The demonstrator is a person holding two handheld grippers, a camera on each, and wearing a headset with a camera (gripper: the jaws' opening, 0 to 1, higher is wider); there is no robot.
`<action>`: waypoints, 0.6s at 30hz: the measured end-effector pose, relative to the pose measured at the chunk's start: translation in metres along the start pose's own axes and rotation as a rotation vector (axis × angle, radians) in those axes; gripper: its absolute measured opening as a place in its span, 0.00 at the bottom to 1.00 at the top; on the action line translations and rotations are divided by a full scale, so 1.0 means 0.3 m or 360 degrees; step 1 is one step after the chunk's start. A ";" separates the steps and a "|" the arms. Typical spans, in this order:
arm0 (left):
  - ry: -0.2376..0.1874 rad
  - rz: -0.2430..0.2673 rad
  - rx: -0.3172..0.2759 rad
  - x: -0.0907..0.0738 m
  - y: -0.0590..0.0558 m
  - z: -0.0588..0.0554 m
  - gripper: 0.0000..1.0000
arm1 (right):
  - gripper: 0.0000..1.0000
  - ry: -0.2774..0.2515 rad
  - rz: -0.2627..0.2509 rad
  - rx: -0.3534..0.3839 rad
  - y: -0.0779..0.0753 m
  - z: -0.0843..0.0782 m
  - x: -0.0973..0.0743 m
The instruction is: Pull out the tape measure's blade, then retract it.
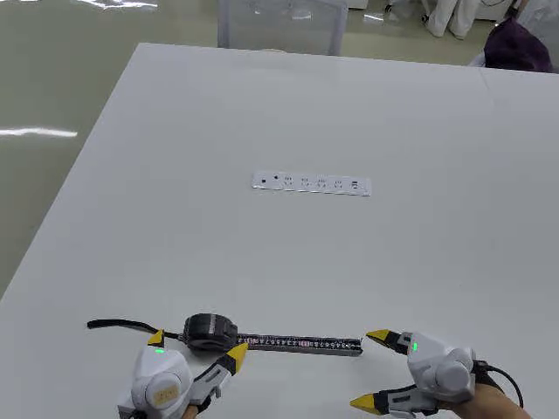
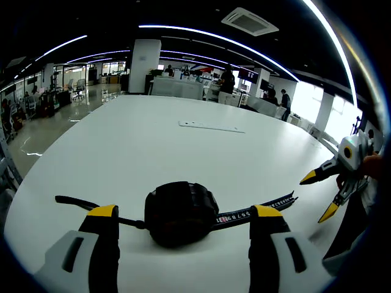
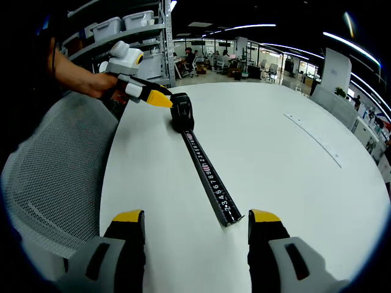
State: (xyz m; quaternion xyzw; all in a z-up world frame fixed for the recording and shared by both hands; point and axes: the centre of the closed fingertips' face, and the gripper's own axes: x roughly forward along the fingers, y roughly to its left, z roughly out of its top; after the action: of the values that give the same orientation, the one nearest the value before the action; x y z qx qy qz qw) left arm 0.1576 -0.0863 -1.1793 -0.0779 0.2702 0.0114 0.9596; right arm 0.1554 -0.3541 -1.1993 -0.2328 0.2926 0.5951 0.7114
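Tape measure on white table, close to the near edge; black case. Blade is drawn out of the case and lies flat on the tabletop, printed numbers up, running towards the right gripper. Black strap trails off the case on the opposite side.

Left gripper: yellow-tipped jaws spread wide. In the left gripper view the case sits between the two tips with a gap on each side, nothing pinched.

Right gripper: jaws spread wide too. In the right gripper view the blade's free end lies just ahead of the tips, in line with the gap between them, apart from both.

Long white strip lies flat mid-table, well apart from the tape. Grey mesh chair stands beside the table edge in the right gripper view
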 end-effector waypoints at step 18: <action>0.0012 0.0044 -0.0024 0.064 0.001 0.007 0.75 | 0.43 0.0047 0.0047 -0.0093 -0.105 -0.034 0.044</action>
State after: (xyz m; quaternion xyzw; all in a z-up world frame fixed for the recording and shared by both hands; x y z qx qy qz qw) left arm 0.1750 -0.0861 -1.1875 -0.0814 0.2749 0.0263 0.9577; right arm 0.1864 -0.3573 -1.2162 -0.2580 0.2889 0.6102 0.6911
